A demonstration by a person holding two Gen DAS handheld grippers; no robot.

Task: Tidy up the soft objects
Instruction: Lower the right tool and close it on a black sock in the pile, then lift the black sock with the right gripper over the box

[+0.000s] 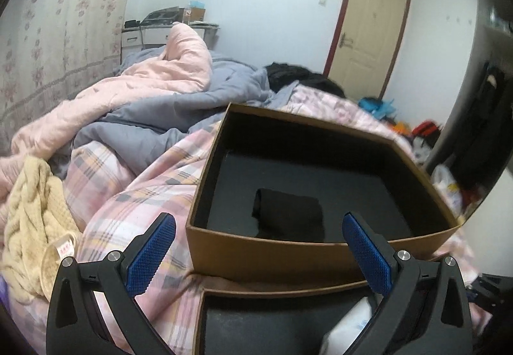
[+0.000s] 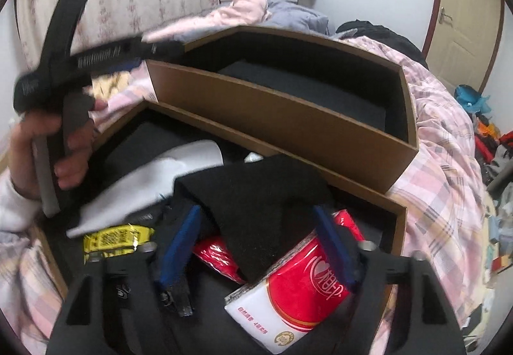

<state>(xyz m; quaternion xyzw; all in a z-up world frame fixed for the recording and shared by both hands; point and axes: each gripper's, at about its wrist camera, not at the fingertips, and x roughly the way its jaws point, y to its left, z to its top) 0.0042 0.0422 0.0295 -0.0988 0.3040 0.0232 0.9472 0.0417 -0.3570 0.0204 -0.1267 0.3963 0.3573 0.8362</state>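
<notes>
Two brown cardboard boxes with black lining stand on the bed. In the far box (image 1: 320, 246) lies a folded black cloth (image 1: 288, 217). My left gripper (image 1: 259, 255) is open and empty, above the far box's near wall. It also shows in the right wrist view (image 2: 105, 57), held by a hand. My right gripper (image 2: 256, 220) hovers over the near box (image 2: 394, 214), with a black cloth (image 2: 263, 194) between its blue fingers; I cannot tell whether it grips it. A red-and-white tissue pack (image 2: 304, 294), a yellow packet (image 2: 118, 239) and a white cloth (image 2: 154, 175) lie below it.
A pink plaid sheet (image 1: 134, 204) covers the bed. A cream knitted garment (image 1: 32, 220) lies at the left. Pink and grey quilts (image 1: 160, 79) are piled behind. A door (image 1: 365, 31) and floor clutter (image 2: 490, 137) are at the right.
</notes>
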